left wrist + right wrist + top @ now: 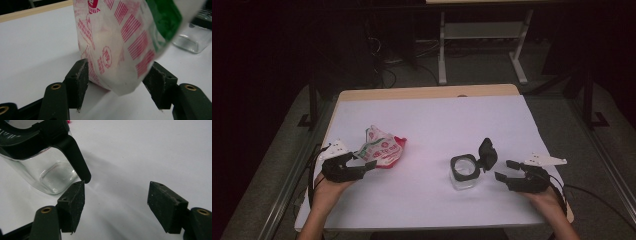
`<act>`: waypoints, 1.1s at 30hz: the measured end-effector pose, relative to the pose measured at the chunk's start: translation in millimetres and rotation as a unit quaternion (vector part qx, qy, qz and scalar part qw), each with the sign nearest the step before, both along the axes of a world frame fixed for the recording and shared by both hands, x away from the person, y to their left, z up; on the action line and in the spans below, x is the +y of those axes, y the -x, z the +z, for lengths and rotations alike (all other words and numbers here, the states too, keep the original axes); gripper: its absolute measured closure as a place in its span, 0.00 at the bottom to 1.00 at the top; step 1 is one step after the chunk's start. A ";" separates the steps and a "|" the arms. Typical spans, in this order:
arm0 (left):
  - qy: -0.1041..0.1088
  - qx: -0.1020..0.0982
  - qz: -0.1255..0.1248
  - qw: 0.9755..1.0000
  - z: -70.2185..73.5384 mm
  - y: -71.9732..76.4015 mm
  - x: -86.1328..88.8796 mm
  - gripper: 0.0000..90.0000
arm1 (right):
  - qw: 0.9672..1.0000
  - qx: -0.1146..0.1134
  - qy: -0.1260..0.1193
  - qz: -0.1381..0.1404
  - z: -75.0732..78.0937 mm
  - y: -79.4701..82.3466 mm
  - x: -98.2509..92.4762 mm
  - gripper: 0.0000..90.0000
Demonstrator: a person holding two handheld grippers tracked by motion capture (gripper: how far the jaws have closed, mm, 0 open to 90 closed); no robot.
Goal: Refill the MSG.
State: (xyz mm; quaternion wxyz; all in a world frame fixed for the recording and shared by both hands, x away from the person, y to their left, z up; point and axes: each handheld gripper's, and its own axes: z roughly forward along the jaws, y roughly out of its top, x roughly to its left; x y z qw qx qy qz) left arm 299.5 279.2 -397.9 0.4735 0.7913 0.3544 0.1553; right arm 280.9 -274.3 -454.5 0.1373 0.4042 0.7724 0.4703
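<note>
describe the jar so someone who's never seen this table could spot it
On the white table, look toward the right gripper. Just left of it stands a small clear glass jar with its black flip lid hinged open, unlike the crumpled red-and-white printed packet.

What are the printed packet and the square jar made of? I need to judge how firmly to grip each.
The packet looks like thin, flexible plastic film, slightly glossy, crumpled, with red and green print. The jar looks like clear glass or hard clear plastic: transparent walls, bright reflections. Its hinged lid and collar look like matte black plastic.
</note>
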 end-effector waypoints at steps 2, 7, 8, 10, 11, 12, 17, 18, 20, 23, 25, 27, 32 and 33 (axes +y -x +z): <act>0.001 -0.001 0.001 1.000 -0.9 0.0 -2.0 0.45 | 1.000 0.000 0.000 0.001 0.1 0.0 -0.1 0.33; -0.001 -0.002 0.006 1.000 -2.4 -2.3 -5.0 0.55 | 1.000 0.000 0.000 0.000 -0.1 -0.4 -0.1 0.33; -0.004 -0.003 0.004 1.000 -2.6 -3.0 -5.6 0.60 | 1.000 0.000 0.000 0.000 0.0 -0.1 -0.1 0.33; -0.008 -0.003 0.004 1.000 -2.6 -4.5 -6.6 0.67 | 1.000 -0.001 0.000 0.000 0.1 0.4 -0.2 0.33; -0.009 -0.005 0.004 1.000 -2.5 -5.2 -7.4 0.70 | 1.000 -0.001 -0.001 0.000 0.1 0.6 -0.3 0.33; -0.012 -0.005 0.003 1.000 -1.8 -6.0 -7.8 0.72 | 1.000 0.000 -0.001 0.000 0.1 0.5 -0.4 0.33; -0.003 -0.004 0.003 1.000 -1.3 -10.3 -6.0 0.87 | 1.000 -0.001 0.001 -0.001 0.1 0.0 0.0 0.33; -0.003 -0.004 0.004 1.000 -1.3 -10.0 -6.0 0.88 | 1.000 0.000 0.000 -0.001 0.0 0.1 -0.1 0.33; -0.003 -0.004 0.005 1.000 -1.0 -9.3 -7.1 0.89 | 1.000 0.000 0.000 -0.001 -0.1 0.2 -0.5 0.33; -0.004 -0.002 0.006 1.000 -0.4 -9.8 -7.7 0.90 | 1.000 0.000 0.000 -0.001 0.1 0.1 -1.0 0.33; -0.009 0.003 0.005 1.000 1.4 -11.2 -9.0 0.94 | 1.000 0.000 0.000 -0.001 0.1 0.1 -0.9 0.33; -0.021 0.001 -0.004 1.000 3.3 -12.5 -10.8 0.97 | 1.000 0.001 0.000 -0.001 0.0 -0.3 -0.5 0.33; -0.003 0.005 -0.010 1.000 8.5 -18.3 -13.2 0.98 | 1.000 0.000 0.002 -0.001 -0.1 0.3 0.2 0.33; 0.002 0.006 -0.011 1.000 8.8 -19.6 -13.0 0.99 | 1.000 0.000 0.002 -0.002 -0.1 0.3 -0.1 0.33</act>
